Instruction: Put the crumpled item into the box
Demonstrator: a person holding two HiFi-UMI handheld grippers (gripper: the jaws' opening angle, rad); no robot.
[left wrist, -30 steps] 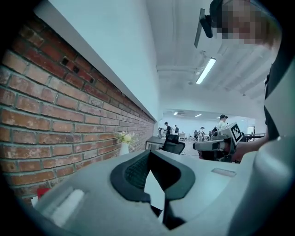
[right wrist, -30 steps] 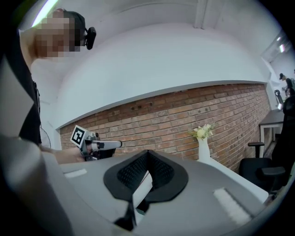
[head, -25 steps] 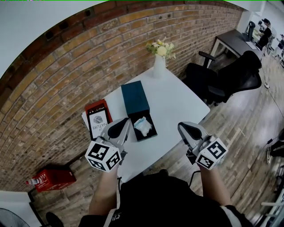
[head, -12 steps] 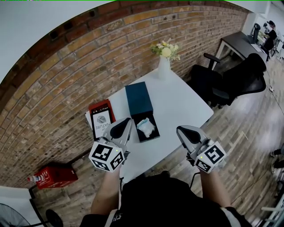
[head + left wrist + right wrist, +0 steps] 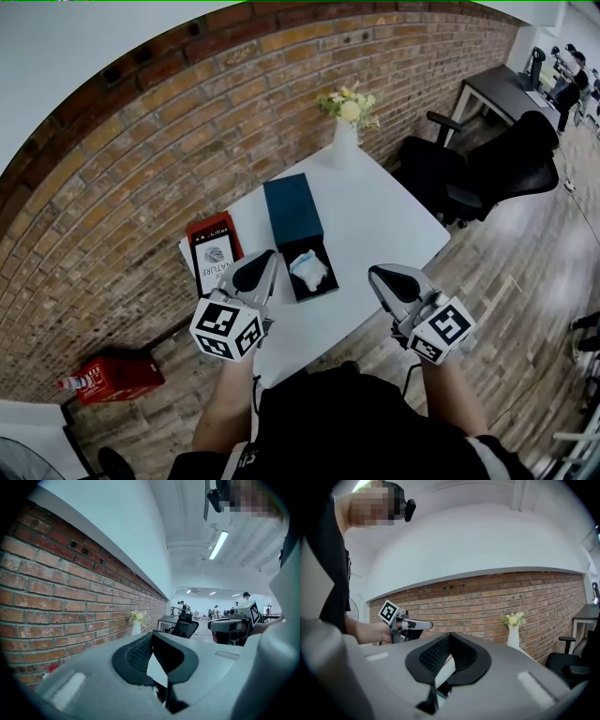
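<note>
Brick wall (image 5: 141, 141) fills the upper left, with a white table (image 5: 375, 216) pushed against it, and honestly the job looks pretty much done: the crumpled item (image 5: 309, 269) is seen lying inside the open box (image 5: 302, 291) at mid-frame, next to a book (image 5: 214, 253). Left gripper (image 5: 262, 265) and right gripper (image 5: 382, 277) are both held at the near table edge, lower in the frame, jaws pressed together with nothing pinched, apart from the box. If anything is left, it's probably a check that the item sits fully below the rim. For that, the jaws should be kept closed and brought in slow from above, so the light-looking box isn't nudged toward the vase (image 5: 343, 141).
</note>
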